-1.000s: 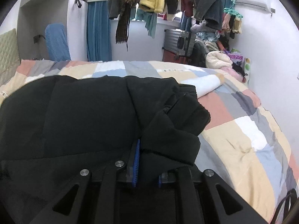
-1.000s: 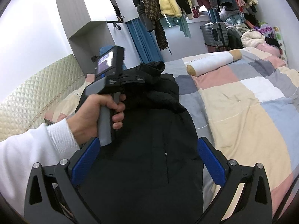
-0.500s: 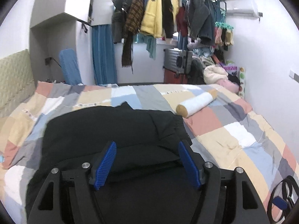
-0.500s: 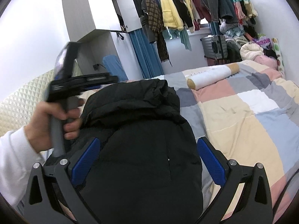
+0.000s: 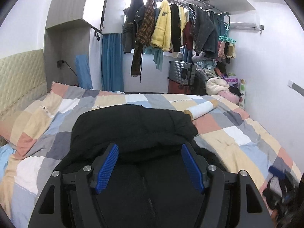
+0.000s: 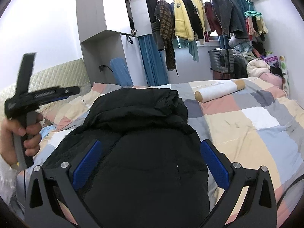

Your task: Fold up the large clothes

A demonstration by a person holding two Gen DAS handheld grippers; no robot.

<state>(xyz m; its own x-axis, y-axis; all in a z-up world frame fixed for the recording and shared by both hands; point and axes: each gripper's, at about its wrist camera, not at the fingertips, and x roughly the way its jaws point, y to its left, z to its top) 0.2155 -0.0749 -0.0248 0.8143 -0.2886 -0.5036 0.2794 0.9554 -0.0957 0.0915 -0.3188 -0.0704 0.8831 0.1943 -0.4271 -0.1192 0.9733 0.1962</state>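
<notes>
A large black padded jacket lies folded lengthwise on the patchwork bedspread, its far end doubled over into a thick bundle; it also shows in the right wrist view. My left gripper is open and empty, raised above the near part of the jacket. My right gripper is open and empty, also above the near part. In the right wrist view the left gripper is held up at the left by a hand, apart from the jacket.
A white roll with tan ends lies on the bedspread beyond the jacket on the right. A quilted headboard is at the left. Hanging clothes, a suitcase and piled items stand past the bed.
My left gripper let go of the jacket fold, opened and pulled up and back to the left. The jacket's doubled end now rests on the bed. The right gripper stayed open.
</notes>
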